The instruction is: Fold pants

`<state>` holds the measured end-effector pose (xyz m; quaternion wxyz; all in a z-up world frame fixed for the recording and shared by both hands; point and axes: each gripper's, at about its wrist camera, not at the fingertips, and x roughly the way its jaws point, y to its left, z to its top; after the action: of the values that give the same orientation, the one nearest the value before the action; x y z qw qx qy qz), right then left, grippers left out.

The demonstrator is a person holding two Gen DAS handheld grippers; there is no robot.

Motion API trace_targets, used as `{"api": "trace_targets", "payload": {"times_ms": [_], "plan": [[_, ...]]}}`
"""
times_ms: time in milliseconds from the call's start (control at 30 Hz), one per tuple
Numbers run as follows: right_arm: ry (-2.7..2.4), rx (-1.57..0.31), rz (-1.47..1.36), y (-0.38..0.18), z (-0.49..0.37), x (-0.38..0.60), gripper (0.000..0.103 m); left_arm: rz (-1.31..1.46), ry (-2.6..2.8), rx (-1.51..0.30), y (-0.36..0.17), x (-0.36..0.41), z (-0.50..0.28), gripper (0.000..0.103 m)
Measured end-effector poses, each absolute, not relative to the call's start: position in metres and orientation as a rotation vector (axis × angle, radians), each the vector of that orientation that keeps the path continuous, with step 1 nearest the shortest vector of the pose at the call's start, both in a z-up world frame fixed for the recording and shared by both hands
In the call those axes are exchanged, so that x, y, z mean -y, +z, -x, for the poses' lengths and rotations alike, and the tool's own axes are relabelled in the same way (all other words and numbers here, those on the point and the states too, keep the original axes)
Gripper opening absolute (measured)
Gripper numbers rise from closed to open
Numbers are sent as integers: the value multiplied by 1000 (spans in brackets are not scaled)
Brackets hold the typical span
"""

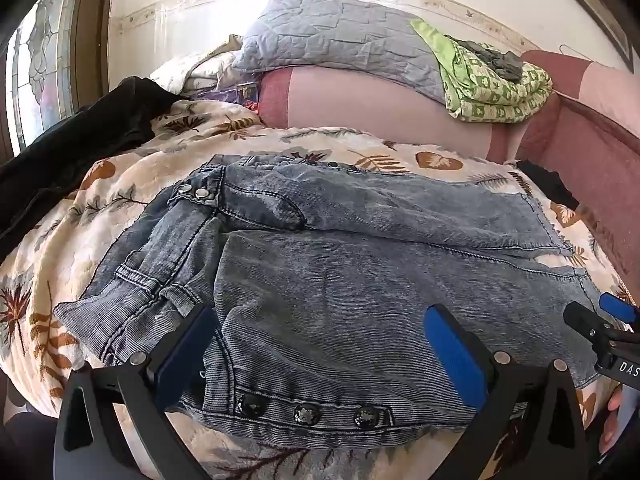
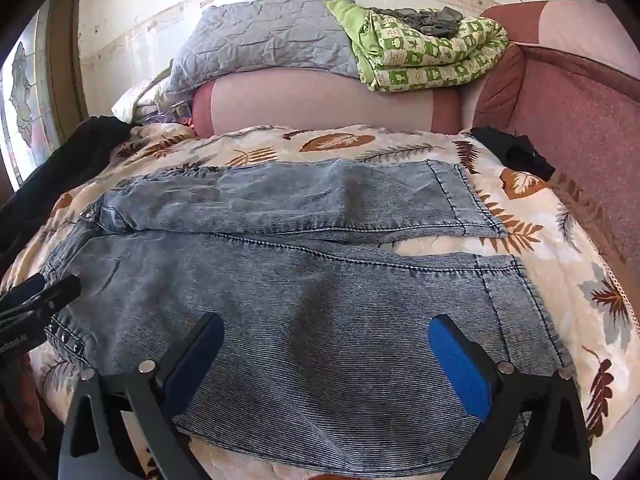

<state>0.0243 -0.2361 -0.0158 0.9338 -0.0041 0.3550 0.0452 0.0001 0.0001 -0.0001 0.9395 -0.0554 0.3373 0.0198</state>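
Observation:
Grey-blue denim pants [image 1: 340, 264] lie spread on a leaf-print blanket [image 1: 100, 208], waist to the left, both legs running right side by side. In the right wrist view the pants [image 2: 300, 280] show their two hems at the right. My left gripper [image 1: 320, 320] is open and empty, just above the near waist edge by three dark studs [image 1: 306, 414]. My right gripper [image 2: 326, 332] is open and empty over the near leg. The right gripper's tip shows in the left wrist view [image 1: 600, 320]; the left gripper shows at the right wrist view's left edge [image 2: 40, 292].
A black garment [image 1: 80, 140] lies at the far left, another dark cloth [image 2: 516, 152] at the far right. A pink sofa back [image 2: 320, 100] carries a grey quilt [image 2: 260, 40] and a green patterned blanket [image 2: 420, 52]. A window is at the left.

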Motion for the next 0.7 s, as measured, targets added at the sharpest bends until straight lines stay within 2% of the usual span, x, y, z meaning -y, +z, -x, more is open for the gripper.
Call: {"api": "trace_targets", "payload": {"times_ms": [700], "plan": [[90,-724,12,-15,-24,235,103,115,41,-688,-1,-1,-3,103]]}}
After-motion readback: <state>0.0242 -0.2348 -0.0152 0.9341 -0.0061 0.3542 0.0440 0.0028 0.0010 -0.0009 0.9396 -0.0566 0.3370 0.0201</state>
